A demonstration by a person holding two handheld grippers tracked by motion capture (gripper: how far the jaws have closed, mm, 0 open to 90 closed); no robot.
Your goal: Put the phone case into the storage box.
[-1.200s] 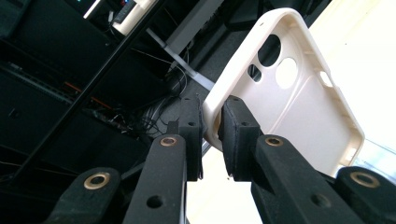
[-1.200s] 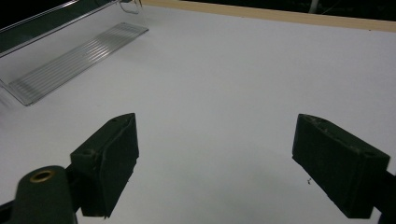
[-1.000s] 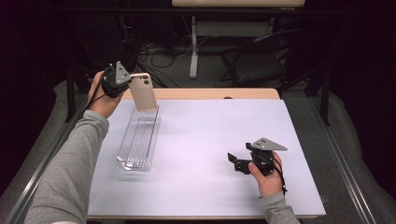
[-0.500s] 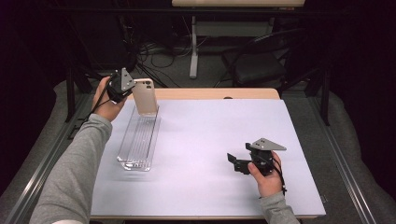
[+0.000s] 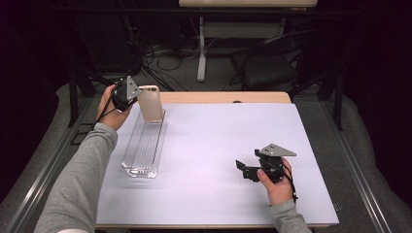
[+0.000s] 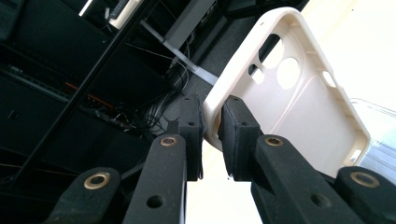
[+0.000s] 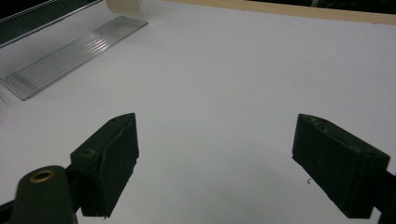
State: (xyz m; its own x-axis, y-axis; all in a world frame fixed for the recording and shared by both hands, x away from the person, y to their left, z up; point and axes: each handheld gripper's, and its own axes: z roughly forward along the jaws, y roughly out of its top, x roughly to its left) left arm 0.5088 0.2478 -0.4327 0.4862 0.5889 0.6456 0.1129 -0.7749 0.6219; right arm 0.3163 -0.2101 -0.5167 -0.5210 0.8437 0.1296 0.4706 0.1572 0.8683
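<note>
A cream phone case (image 5: 150, 103) stands upright over the far end of a clear ribbed plastic tray (image 5: 145, 145). My left gripper (image 5: 136, 94) is shut on the case's left edge. In the left gripper view the two pads pinch the rim of the phone case (image 6: 299, 98), whose hollow inside faces the camera, and the left gripper (image 6: 211, 128) is closed tight on it. My right gripper (image 5: 240, 167) rests low over the white mat at the right, jaws wide apart. The right gripper (image 7: 229, 163) holds nothing between its pads.
The white mat (image 5: 223, 136) covers most of the wooden table (image 5: 228, 97). The clear tray (image 7: 70, 53) lies at the upper left of the right gripper view. Dark floor, cables and stand legs lie beyond the table's far edge.
My left gripper has lowered the phone case toward the far end of the tray. The right gripper has stayed in place.
</note>
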